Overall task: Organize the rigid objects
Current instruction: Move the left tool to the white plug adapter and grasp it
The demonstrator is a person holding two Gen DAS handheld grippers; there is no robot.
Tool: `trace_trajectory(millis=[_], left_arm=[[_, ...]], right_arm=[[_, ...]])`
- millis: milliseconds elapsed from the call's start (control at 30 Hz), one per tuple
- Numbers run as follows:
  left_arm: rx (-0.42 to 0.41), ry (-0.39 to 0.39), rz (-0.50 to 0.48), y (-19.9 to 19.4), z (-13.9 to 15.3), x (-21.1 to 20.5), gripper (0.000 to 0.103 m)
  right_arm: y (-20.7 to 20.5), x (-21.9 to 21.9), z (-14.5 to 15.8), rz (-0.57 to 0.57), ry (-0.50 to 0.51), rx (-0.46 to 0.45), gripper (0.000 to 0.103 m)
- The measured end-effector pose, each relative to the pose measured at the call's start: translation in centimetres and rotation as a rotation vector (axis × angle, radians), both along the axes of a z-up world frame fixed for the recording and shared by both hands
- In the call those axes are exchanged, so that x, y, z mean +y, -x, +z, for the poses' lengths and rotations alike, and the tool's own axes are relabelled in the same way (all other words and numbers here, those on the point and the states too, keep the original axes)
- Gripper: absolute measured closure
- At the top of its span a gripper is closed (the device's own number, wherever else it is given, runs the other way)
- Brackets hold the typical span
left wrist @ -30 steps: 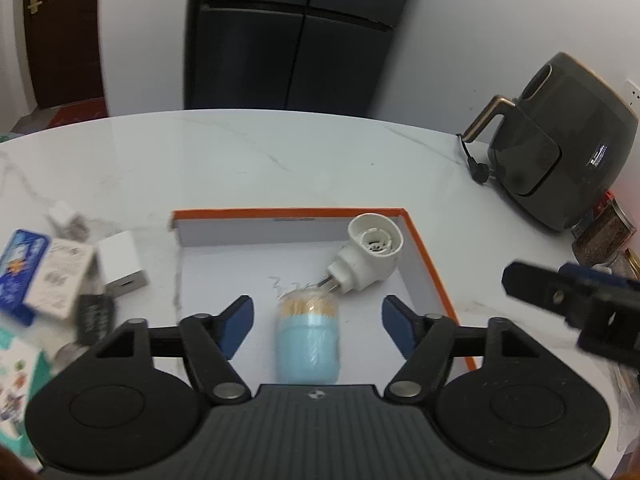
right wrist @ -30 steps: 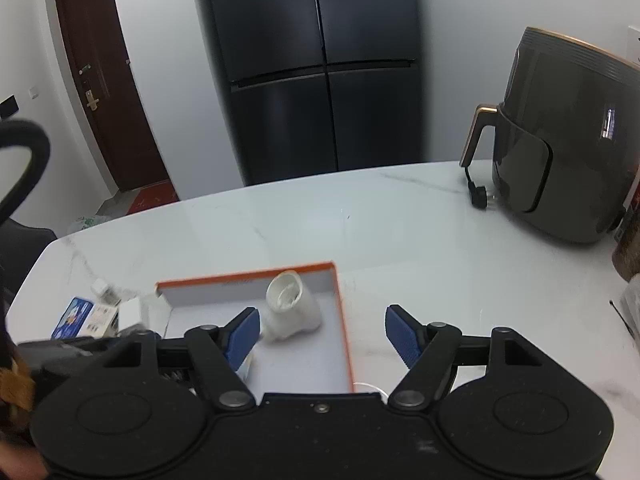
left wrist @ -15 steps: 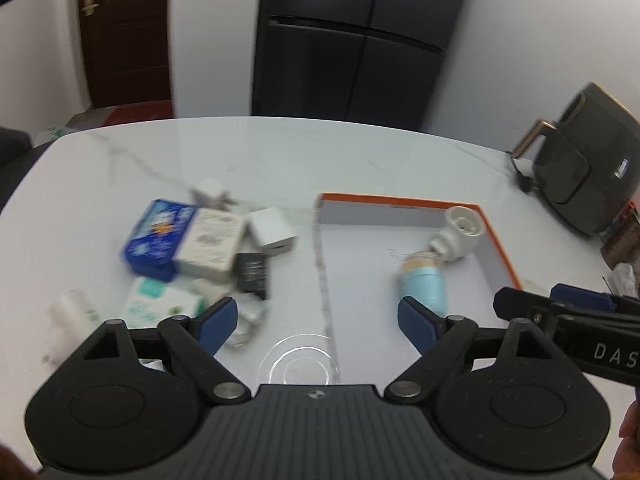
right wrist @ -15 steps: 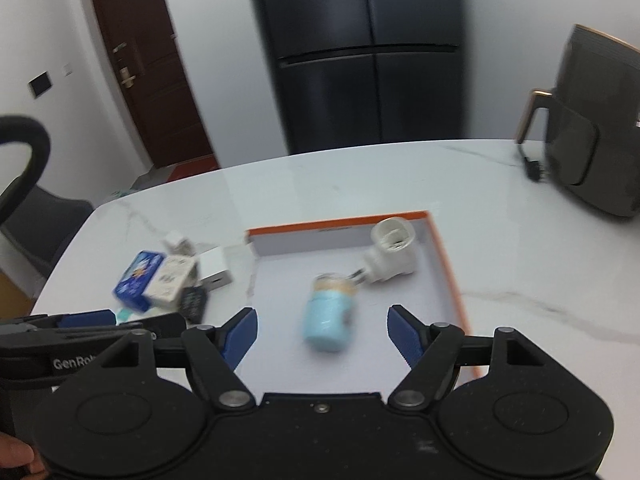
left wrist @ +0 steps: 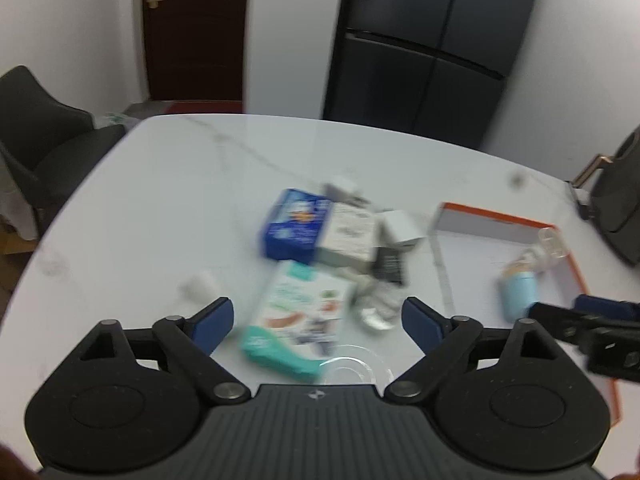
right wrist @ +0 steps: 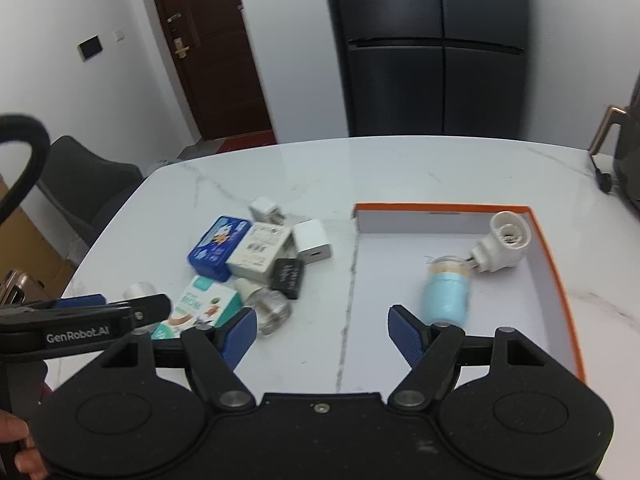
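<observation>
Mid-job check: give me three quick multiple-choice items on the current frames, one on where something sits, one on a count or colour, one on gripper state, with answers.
1. Where does the light blue toothpick jar lie?
A. inside the orange-edged box
B. among the pile left of the box
C. between gripper fingers

2. How many objects are in the box?
A. none
B. two
C. five

3. What state is the left gripper in?
A. shut on a carton
B. shut on nothing
C. open, holding nothing

Answers: 1 A, the jar lies on its side on the box floor beside the white plug-in device. 2 B, only the jar and the device show inside. 3 C, its blue pads stand wide apart above the green-and-white carton.
</observation>
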State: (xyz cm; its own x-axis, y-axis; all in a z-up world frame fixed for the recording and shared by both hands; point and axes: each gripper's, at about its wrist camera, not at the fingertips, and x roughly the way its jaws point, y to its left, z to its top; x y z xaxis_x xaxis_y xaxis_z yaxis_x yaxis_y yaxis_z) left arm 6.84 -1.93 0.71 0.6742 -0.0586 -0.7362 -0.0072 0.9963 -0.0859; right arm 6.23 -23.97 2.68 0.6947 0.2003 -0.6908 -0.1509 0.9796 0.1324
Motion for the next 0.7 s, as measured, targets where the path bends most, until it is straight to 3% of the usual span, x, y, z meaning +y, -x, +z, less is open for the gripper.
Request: trace_trajectory(millis=[133,233,433,567,700], left_arm=[[0.008,-0.053,0.028,0.1,-1.2,3.7,0.008],[0.001,-0.117,-0.014,-0.1,-2.2,5.6,0.007],[-0.037,-0.269,-0.196,-0.7,-4.2,7.0,0.004],[-0.062,-0.325,-0.361,-1.2,-5.5,6.7,0.000],[-0.089,-0.379,-0.457,-1.7,-7.0,6.2,0.000]], right_arm=[[-0.1,1.6,-0.7,0.017,-0.009,0.017,0.017],[-0.3,2.8,-1.2,0.021,-0.015,0.029,0.017],[-0.2,4.9,-2.6,0.001,-0.027,0.066,0.017],[0.0,5.8,-3.6,-0.031,-0.033,0.096,0.016],[0.2,6.4,-4.4,-0.067,-0.036,0.116,0.016]])
